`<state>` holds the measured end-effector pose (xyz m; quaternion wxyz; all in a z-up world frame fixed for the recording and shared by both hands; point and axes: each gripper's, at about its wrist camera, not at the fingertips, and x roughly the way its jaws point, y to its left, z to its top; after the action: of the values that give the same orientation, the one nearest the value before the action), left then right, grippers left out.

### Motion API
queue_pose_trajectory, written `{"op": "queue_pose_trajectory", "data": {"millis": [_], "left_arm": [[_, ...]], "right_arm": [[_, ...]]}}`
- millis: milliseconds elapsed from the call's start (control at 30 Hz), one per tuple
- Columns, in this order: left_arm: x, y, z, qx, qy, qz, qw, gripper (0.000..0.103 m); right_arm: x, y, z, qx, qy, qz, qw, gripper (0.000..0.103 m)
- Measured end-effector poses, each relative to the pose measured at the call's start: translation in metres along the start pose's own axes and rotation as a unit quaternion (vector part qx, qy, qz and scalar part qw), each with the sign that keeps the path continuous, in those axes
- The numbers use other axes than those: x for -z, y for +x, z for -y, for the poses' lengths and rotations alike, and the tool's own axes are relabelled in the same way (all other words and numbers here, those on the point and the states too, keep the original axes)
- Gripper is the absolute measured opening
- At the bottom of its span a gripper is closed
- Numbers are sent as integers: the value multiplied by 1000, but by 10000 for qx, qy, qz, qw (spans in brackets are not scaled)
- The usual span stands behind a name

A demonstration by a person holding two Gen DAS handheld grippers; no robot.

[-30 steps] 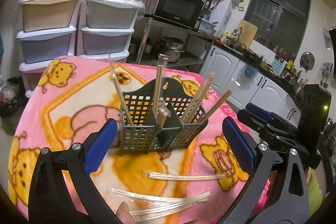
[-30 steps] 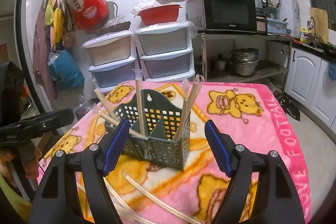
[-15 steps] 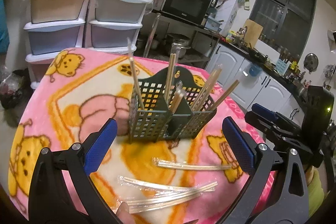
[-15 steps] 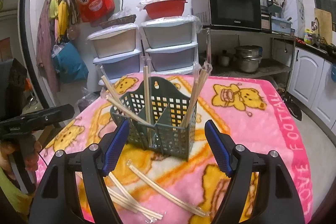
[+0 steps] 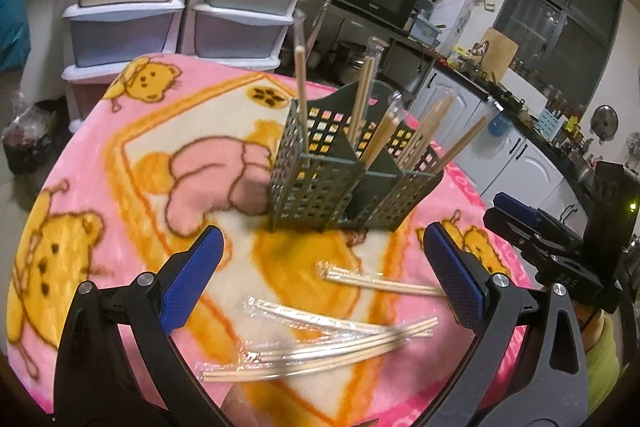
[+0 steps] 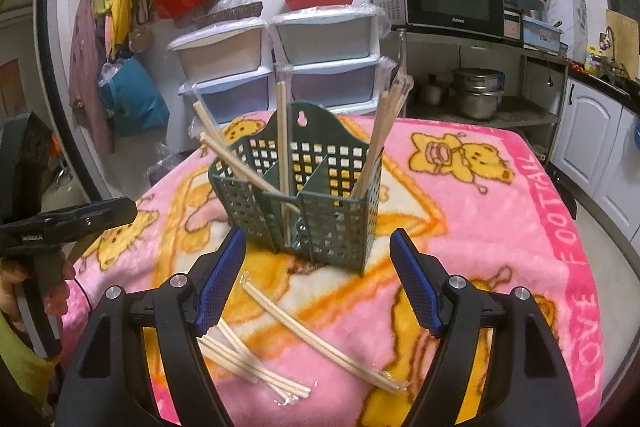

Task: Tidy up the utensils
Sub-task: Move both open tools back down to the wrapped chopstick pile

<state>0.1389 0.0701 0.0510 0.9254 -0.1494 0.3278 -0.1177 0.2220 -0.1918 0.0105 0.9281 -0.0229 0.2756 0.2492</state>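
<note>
step: I'm lining up on loose chopsticks [image 6: 320, 339] | both tongs apart, empty: left gripper [image 5: 320, 283], right gripper [image 6: 316, 283] | chopsticks lie on blanket [image 6: 500, 227] before holder [image 6: 304, 203] (several already inside) | next, my guess: pinch one pair, lift, drop in

- Fuzzy pink fleece blanket with yellow bear print [image 6: 500, 227]: soft, matt cloth on the counter.
- Dark green perforated plastic utensil caddy [image 6: 304, 211]: matt, rigid grid.
- Pale wooden chopsticks in clear glossy plastic wrappers [image 5: 320, 331], at 6 o'clock of the caddy.
- Blue textured rubbery pads [image 6: 412, 287] on matt black plastic jaws, shiny metal screws.
</note>
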Motion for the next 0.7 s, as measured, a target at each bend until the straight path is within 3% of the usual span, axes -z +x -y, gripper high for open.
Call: {"op": "queue_pose_trajectory", "data": {"millis": [700], "left_arm": [[34,28,-39,-277,-370,-559,9974,92]], "right_arm": [[30,38,-23,-171,-275,-600,9977,72]]}}
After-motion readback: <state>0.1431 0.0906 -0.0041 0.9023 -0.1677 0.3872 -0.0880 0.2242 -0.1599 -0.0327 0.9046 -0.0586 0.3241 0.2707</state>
